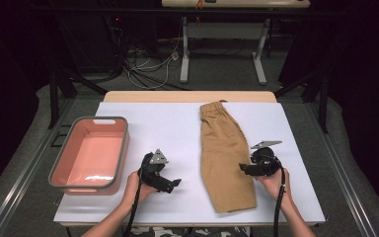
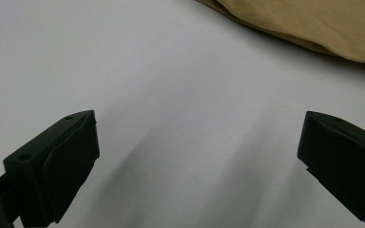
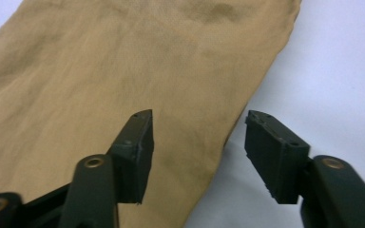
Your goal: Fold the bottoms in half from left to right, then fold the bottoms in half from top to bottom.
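Observation:
Tan shorts (image 1: 224,153) lie folded lengthwise on the white table cover, waistband at the far end. My right gripper (image 1: 243,168) hovers at their right edge, pointing left; in the right gripper view the open jaws straddle the edge of the tan shorts (image 3: 123,71) with nothing pinched between them, midpoint at the right gripper (image 3: 197,124). My left gripper (image 1: 175,183) rests left of the shorts, over bare cover. In the left gripper view its jaws stand wide apart, the left gripper (image 2: 197,137) above white surface, with the shorts (image 2: 313,23) farther ahead.
A pink bin with a grey rim (image 1: 123,148) stands at the left side of the table, nothing inside. The white cover (image 1: 163,123) ends near the person's forearms at the front. Table legs and cables lie on the floor beyond.

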Motion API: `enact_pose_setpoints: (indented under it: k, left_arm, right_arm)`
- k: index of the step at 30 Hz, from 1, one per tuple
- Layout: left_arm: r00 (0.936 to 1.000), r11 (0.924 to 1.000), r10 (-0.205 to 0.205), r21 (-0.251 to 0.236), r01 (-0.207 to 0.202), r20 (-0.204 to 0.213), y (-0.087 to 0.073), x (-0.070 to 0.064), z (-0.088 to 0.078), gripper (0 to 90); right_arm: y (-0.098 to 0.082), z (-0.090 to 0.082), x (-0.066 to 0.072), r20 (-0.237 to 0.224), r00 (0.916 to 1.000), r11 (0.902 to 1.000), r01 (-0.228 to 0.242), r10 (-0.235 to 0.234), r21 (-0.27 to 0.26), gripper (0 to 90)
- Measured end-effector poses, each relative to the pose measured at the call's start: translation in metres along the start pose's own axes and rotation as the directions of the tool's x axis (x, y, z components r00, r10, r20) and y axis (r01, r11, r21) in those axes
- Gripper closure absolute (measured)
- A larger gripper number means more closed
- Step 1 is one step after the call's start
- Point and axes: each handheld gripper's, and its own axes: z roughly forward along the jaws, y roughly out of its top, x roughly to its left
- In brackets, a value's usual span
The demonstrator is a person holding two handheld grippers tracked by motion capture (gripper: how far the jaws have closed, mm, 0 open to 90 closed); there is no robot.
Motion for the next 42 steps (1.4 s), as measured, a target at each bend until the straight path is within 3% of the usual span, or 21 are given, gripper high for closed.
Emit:
enact_pose_setpoints:
  k: [2,7,8,10,27,42]
  left_arm:
    - [1.0000,1.0000,0.004,0.000,-0.004,0.002,0.000,-0.001,0.000,0.0]
    - [0.9998,0.9999,-0.007,-0.007,0.007,0.016,0.000,-0.003,0.001,0.0]
    - [0.9995,0.9996,-0.025,-0.011,0.025,0.021,0.000,-0.005,0.002,0.0]
    - [0.9997,1.0000,-0.002,-0.008,0.002,0.024,0.000,-0.005,0.001,0.0]
    - [0.9984,0.9997,0.016,-0.020,-0.015,0.054,0.010,-0.022,0.010,0.0]
    - [0.9988,0.9985,0.044,-0.034,-0.043,0.023,0.023,-0.019,0.016,0.0]
  right_arm:
    - [-0.002,0.000,-0.001,-0.003,0.9999,0.9999,-0.014,0.014,0.009,36.0]
    - [-0.006,-0.003,0.002,-0.024,0.9997,1.0000,0.003,-0.003,-0.007,28.6]
    - [-0.007,-0.003,0.004,-0.022,0.9997,1.0000,0.005,-0.005,-0.008,27.5]
    - [-0.008,-0.004,0.007,-0.027,0.9995,0.9999,0.013,-0.013,-0.004,25.5]
    - [-0.016,-0.007,0.004,-0.025,0.9996,0.9994,0.008,-0.009,-0.034,21.7]
    - [-0.010,0.001,0.001,-0.023,0.9995,0.9981,0.020,-0.021,-0.058,14.3]
